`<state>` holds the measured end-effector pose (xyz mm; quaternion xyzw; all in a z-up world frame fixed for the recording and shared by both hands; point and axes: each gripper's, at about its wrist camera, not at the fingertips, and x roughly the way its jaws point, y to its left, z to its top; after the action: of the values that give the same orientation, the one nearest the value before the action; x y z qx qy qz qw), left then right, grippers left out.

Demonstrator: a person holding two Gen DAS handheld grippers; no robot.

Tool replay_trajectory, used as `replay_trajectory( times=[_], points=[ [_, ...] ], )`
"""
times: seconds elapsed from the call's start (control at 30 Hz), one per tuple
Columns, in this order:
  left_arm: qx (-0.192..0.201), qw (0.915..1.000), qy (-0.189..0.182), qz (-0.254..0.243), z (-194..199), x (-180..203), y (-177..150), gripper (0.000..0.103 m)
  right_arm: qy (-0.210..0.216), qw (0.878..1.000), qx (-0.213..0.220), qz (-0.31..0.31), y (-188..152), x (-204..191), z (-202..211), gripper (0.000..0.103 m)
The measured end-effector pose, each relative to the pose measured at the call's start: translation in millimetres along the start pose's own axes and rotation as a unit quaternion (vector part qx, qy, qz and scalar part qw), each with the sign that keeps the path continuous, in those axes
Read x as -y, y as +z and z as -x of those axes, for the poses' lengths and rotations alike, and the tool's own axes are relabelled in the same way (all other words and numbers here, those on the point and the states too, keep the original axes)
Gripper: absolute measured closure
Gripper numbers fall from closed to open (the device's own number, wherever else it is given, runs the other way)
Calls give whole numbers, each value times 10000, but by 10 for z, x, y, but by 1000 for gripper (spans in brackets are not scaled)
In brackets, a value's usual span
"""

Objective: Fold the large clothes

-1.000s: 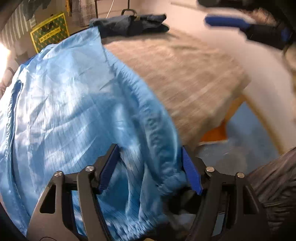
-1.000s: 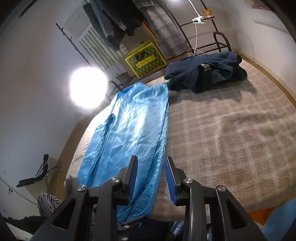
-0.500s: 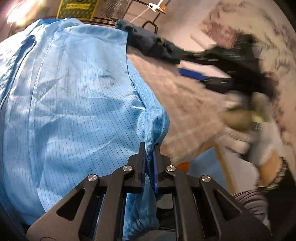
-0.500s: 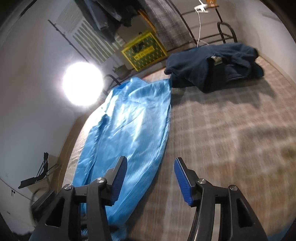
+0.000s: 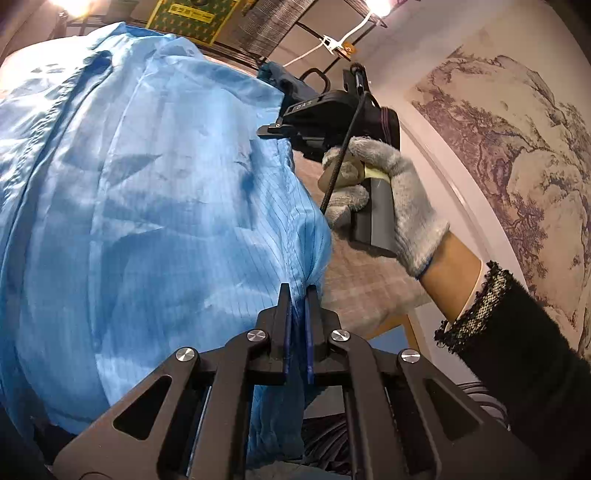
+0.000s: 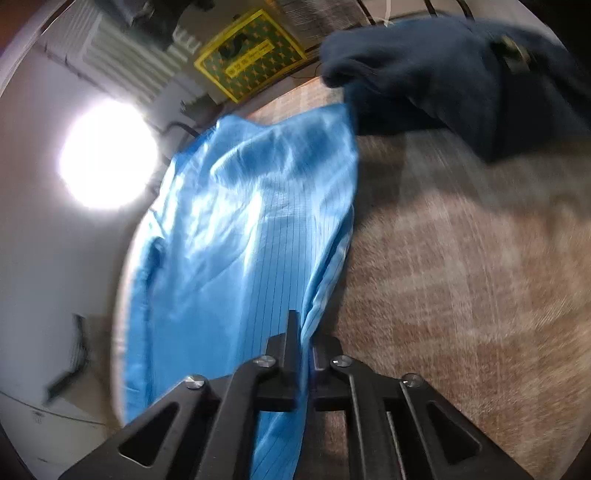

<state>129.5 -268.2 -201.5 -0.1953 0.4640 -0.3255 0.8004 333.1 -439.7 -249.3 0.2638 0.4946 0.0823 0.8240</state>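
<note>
A large light-blue pinstriped garment lies spread on the bed, also in the right wrist view. My left gripper is shut on its right edge near the bed's front. My right gripper is shut on the same edge farther up. In the left wrist view the right gripper's black body shows, held by a gloved hand; its fingers are hidden behind the fabric.
A beige checked bedcover lies right of the garment. A dark navy garment is heaped at the far end. A yellow-green box and a metal rack stand behind the bed. A bright lamp glares at the left.
My left gripper closed on the garment's edge and lifted slightly. My right gripper opened, moved forward over the bed, then closed on the same edge farther up.
</note>
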Motion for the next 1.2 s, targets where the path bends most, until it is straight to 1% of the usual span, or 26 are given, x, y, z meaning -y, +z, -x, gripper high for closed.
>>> replay_trajectory(
  times=[0.13,0.27,0.4,0.53,0.63,0.73,0.83,0.9,1.03,1.2],
  points=[
    [129,9999,-29,98,138,-87,-22,100,-293,9991,154,263,-14,-272,75,103],
    [300,9994,2,169,331,-171,-54,100,-541,9954,454,654,-10,-649,239,103],
    [408,9986,-3,342,501,-305,-97,100,-789,9864,747,1233,-29,-1165,347,103],
    [554,9971,114,514,724,-481,-191,100,-839,9770,821,1783,-80,-1685,230,103],
    [604,9952,205,739,876,-674,-253,100,-852,9685,755,2213,-174,-2089,43,103],
    [628,9928,370,948,975,-876,-326,100,-891,9566,596,2709,-317,-2487,-258,103],
    [606,9900,460,1187,1020,-1067,-403,102,-928,9451,405,3106,-477,-2791,-561,103],
    [583,9881,562,1306,1034,-1176,-454,102,-967,9391,286,3286,-563,-2925,-729,103],
    [563,9865,653,1389,1058,-1312,-517,102,-1032,9285,34,3568,-716,-3118,-1058,103],
    [515,9865,700,1388,1045,-1366,-557,102,-1060,9164,-251,3850,-852,-3207,-1345,103]
  ],
)
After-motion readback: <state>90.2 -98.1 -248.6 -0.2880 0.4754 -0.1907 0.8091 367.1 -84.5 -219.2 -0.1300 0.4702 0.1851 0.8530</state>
